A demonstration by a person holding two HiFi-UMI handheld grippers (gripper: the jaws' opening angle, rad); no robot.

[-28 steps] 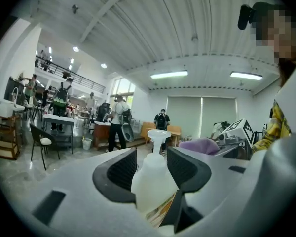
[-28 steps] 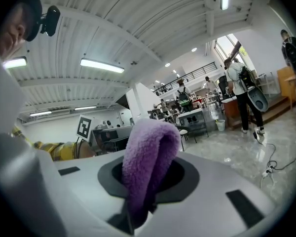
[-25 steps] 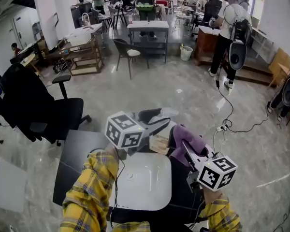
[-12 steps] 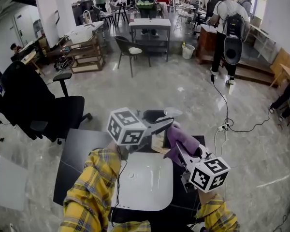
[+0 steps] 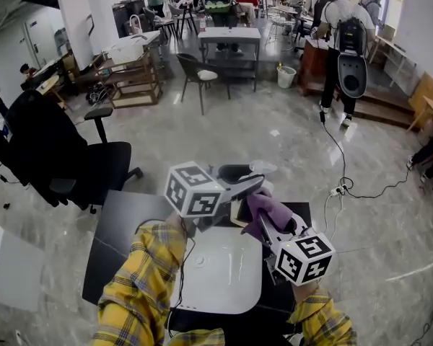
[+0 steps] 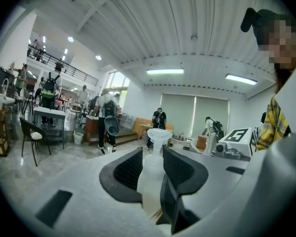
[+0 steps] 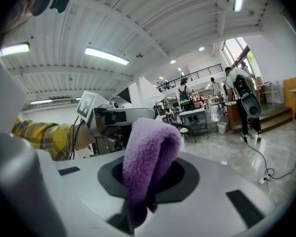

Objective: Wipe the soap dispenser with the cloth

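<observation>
Left gripper view: tool (image 6: 152,158) clamps soap dispenser (image 6: 158,135).

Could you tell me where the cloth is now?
Head view, centre-right: the cloth is clamped in the right tool, beside the soap dispenser that the left tool grips.

Colours and patterns as found:

- My left tongs (image 6: 151,162): light grey shells with black ribbed pads.
- The marker cube (image 5: 195,189) on them: white faces with black square patterns. The cube on the other pair matches.
- The soap dispenser (image 6: 159,135) between the left pads: translucent, milky white.
- My right tongs (image 7: 150,174): the same grey and black.
- The cloth (image 7: 153,142) in them: plain purple, no pattern.
- My sleeves (image 5: 141,287) behind both tongs: yellow plaid crossed with dark lines.
- The worktop (image 5: 119,225) beneath the tongs: black.
- The rounded casing (image 5: 224,272) lying under them: plain white.
- The floor (image 5: 260,132) beyond the tongs: grey, marbled.
</observation>
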